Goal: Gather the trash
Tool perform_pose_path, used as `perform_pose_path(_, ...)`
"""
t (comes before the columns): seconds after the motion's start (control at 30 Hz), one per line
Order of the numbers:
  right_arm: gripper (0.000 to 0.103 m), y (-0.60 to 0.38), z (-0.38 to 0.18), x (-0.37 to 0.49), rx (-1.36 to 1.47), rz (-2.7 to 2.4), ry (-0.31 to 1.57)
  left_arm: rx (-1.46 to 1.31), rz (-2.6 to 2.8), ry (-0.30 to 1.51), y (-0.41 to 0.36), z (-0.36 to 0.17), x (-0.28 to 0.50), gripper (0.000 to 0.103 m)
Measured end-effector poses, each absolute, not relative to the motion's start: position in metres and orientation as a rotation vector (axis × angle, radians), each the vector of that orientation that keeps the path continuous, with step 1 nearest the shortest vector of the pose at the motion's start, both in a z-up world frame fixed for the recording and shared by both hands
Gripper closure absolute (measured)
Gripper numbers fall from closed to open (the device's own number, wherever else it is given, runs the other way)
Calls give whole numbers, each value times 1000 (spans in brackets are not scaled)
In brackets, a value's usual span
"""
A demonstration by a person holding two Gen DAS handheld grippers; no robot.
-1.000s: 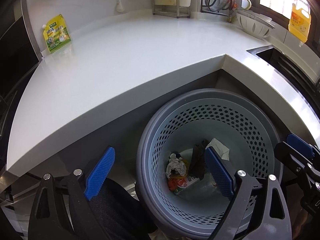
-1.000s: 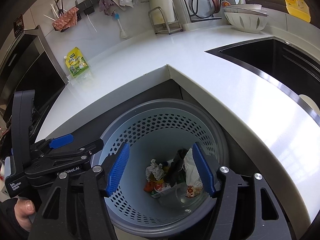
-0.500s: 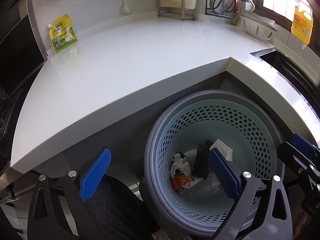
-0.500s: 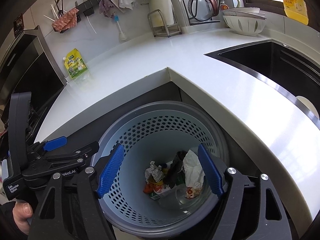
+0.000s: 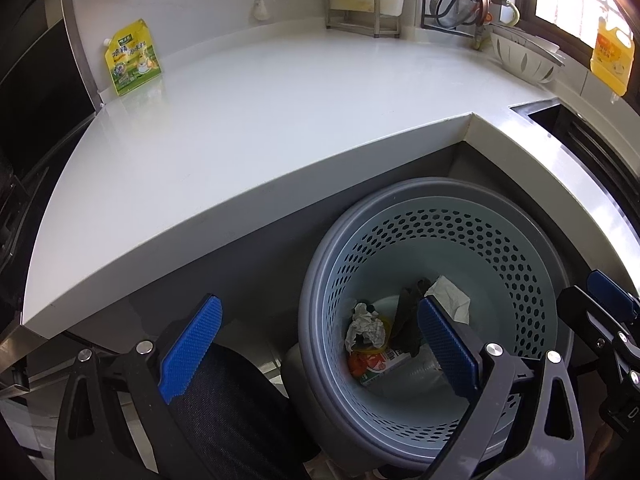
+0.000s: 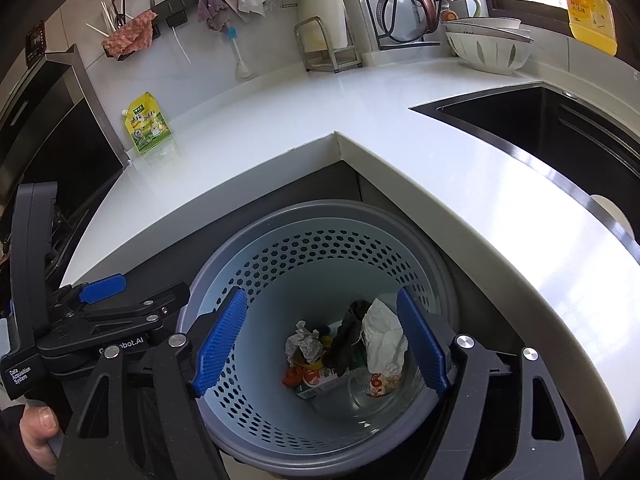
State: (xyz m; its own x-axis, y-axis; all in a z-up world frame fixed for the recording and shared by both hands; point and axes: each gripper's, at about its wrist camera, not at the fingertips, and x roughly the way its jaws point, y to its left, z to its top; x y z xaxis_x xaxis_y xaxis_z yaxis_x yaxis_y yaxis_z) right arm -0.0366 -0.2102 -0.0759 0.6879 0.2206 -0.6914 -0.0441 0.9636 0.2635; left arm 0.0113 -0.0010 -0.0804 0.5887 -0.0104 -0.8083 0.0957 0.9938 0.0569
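A grey perforated trash basket (image 5: 440,188) (image 6: 320,210) stands on the floor under the inner corner of the white counter (image 5: 280,112). At its bottom lie a crumpled paper ball (image 5: 364,326) (image 6: 304,342), a white wrapper (image 5: 448,300) (image 6: 382,340), a black scrap (image 6: 348,336), a red and green carton (image 5: 372,366) and a clear plastic cup (image 6: 370,398). My left gripper (image 5: 320,344) hangs open over the basket's left rim, with nothing between its blue pads. My right gripper (image 6: 320,344) hangs open over the basket's mouth and holds nothing.
A yellow-green pouch (image 5: 132,58) (image 6: 148,126) leans on the wall at the counter's back left. A dark sink (image 6: 540,132) lies on the right, with a white colander (image 6: 488,48) and a yellow bottle (image 6: 588,4) behind it. A denim-clad leg (image 5: 224,412) is beside the basket.
The jaws of both grippers have spread wider. Both hands have stayed over the basket, and the trash inside has not moved.
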Motion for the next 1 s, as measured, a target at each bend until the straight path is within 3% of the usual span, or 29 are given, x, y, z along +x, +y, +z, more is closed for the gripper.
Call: perform_pose_path(1.0, 29, -207, -76, -37, 232, 160, 799, 109, -37, 937, 0, -80, 12, 6)
